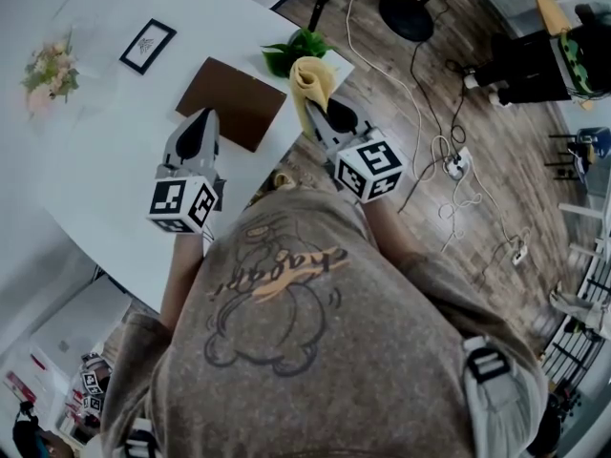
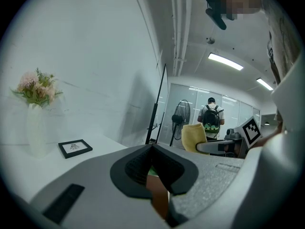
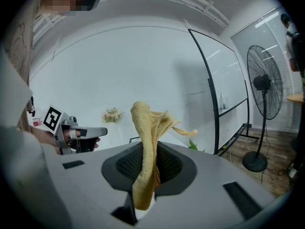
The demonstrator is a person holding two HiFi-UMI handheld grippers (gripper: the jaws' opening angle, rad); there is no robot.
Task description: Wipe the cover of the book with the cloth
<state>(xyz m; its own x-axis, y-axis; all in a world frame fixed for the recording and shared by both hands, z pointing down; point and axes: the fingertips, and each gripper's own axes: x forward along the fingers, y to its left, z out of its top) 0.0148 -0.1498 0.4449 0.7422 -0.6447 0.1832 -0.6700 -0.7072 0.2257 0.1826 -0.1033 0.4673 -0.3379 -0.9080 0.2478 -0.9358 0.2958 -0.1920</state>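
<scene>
Right tongs clamped on cloth, just beside book. Left tongs pinched shut, empty. Best now: lower cloth flat onto book, sweep evenly, left steadying it.

- A white round table fills the left side. A vase of pale flowers and a small black-framed picture stand on its far left part.
- The floor on the right is made of brown wooden planks. White cables and a power strip lie on it.
- A standing fan with a round black base is at the far right, near a black-framed board on a stand.
- The wall behind the table is plain white.
- Long lamps shine on the ceiling.
- Glass partitions close the far end, where a person with a backpack stands.
</scene>
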